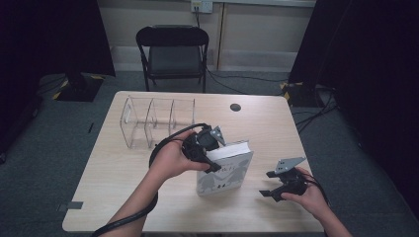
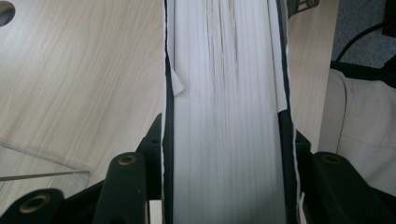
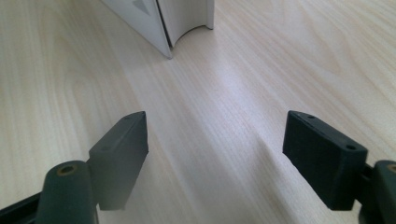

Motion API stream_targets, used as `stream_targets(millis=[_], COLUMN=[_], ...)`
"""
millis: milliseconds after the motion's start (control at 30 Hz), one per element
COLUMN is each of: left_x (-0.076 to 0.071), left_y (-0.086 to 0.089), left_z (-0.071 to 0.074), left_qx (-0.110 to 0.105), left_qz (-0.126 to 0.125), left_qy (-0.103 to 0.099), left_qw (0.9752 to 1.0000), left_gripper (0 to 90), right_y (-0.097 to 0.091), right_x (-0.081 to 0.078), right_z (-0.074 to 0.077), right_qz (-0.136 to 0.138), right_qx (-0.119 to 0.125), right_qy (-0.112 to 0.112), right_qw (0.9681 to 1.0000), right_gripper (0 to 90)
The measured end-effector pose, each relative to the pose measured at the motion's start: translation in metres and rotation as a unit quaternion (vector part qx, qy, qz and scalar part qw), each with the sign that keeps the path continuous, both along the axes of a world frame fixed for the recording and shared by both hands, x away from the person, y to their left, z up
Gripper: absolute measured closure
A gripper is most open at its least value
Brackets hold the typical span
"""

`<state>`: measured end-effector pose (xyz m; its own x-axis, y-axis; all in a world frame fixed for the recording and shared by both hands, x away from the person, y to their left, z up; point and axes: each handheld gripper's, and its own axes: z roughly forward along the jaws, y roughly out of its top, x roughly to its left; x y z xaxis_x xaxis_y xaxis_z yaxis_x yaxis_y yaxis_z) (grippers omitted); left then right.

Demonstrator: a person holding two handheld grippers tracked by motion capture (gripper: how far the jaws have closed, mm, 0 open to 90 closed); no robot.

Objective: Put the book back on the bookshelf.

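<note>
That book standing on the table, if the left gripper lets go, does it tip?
Probably tippy: the book stands upright on a narrow edge. Likely stiff enough, since the left gripper clamps across its thick page block without bowing it. Smooth covers might slip.

High view: set above the near edge of the table, facing forward and down; took in the whole top, with a chair on the floor beyond the table's far edge. Distant.

Left gripper view: rode on the left gripper, looked along its jaws at the page edge of the book from very near; table wood lay either side of the book.

Right gripper view: rode on the right gripper, low over the table, facing the book's lower corner a little way off.

Shared: all three views held the book and the tabletop around it.
</note>
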<state>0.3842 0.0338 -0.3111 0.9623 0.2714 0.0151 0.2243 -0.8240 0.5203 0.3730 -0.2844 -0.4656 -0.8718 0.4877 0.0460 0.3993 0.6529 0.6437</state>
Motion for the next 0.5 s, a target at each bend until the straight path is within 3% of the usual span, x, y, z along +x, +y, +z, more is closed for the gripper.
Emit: stream_targets(millis=[233, 500], left_x=[0.0, 0.001], left_y=[-0.001, -0.01], left_z=[-0.001, -0.003], left_qx=[-0.001, 0.017], left_qz=[-0.002, -0.002], left_qy=[-0.005, -0.007], left_qw=[1.0, 0.9998], left_gripper=[48.1, 45.7], right_y=[-0.001, -0.002], right_x=[-0.003, -0.005], right_z=[-0.014, -0.023], right_qz=[-0.016, -0.021], right_qx=[0.02, 0.01], right_qy=[-0.001, -0.008], right_qw=[0.9997, 0.9997], right_gripper=[16.5, 15.2])
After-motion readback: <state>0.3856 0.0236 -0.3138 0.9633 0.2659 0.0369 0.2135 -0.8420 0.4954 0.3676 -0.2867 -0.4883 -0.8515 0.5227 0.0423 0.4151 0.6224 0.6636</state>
